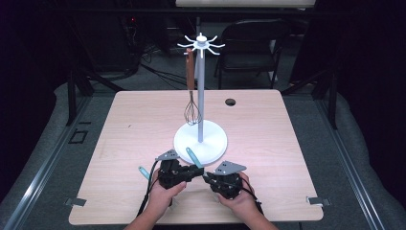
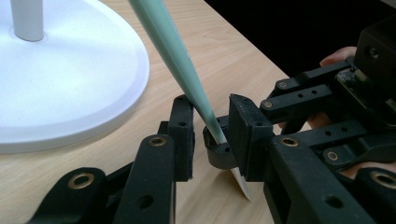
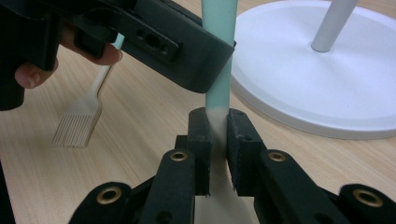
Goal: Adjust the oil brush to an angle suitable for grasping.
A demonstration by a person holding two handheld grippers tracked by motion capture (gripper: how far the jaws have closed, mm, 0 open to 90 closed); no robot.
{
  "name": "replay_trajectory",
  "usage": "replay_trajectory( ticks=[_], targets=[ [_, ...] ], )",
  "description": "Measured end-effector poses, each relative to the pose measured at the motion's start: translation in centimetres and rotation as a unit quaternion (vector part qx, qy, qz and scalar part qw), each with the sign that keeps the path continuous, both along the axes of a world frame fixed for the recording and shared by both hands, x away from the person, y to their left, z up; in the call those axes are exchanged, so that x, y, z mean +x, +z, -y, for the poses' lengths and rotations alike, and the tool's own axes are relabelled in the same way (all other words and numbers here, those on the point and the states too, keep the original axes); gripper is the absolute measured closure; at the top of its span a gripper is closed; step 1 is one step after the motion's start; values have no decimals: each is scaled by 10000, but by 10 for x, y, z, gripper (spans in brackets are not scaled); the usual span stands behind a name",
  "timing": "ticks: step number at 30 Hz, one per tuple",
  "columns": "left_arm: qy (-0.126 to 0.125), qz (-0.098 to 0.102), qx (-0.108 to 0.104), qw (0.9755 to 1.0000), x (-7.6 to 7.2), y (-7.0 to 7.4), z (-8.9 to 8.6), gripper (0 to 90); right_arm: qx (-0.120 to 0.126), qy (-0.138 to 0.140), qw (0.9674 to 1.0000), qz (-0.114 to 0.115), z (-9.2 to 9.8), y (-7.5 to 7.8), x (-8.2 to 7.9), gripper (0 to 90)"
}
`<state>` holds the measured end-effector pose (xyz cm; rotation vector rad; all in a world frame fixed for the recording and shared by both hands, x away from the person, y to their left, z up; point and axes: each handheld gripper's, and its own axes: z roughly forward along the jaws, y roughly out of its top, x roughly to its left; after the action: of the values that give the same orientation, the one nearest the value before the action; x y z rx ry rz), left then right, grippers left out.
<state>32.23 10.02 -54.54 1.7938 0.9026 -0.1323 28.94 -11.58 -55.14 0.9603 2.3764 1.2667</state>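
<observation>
I have both grippers close together near my edge of the table, just in front of the white round base of the utensil stand; the right gripper is clamped on the pale lower part of a mint-handled utensil, its two pads pressed against either side, and the handle rises steeply from the jaws towards the stand. In the left gripper view my left gripper has its jaws at a narrow spread with the same mint handle passing between them — I see a gap on either side, so the pads are not pressing on it; the right gripper's jaw tips sit right there between mine, holding the utensil's neck, and a pale blade tip pokes out below. From the high view the mint handle slants up just over the base's near rim.

A pastry brush with a pale handle and bristles lies flat on the wood to the left, apart from the grip. On the stand's pole a whisk with a brown handle hangs from one of the white hooks at the top.
</observation>
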Motion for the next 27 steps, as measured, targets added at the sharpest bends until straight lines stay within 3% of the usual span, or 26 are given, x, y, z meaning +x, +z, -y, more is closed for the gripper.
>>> replay_trajectory(
  ticks=[4,9,15,20,27],
  targets=[
    [87,-51,-48,9999,2,1,8,739,31,-62,10000,39,3,1,0,807],
    [103,-17,43,9999,2,4,16,768,109,-154,9998,34,6,3,0,806],
    [62,-9,-13,10000,4,3,17,794,153,-149,9998,48,9,3,0,794],
    [40,-55,-10,10000,5,3,16,795,151,-104,9998,52,11,4,-2,677],
    [38,-63,10,10000,7,4,18,796,228,-171,9996,-59,23,3,-1,592]
  ],
)
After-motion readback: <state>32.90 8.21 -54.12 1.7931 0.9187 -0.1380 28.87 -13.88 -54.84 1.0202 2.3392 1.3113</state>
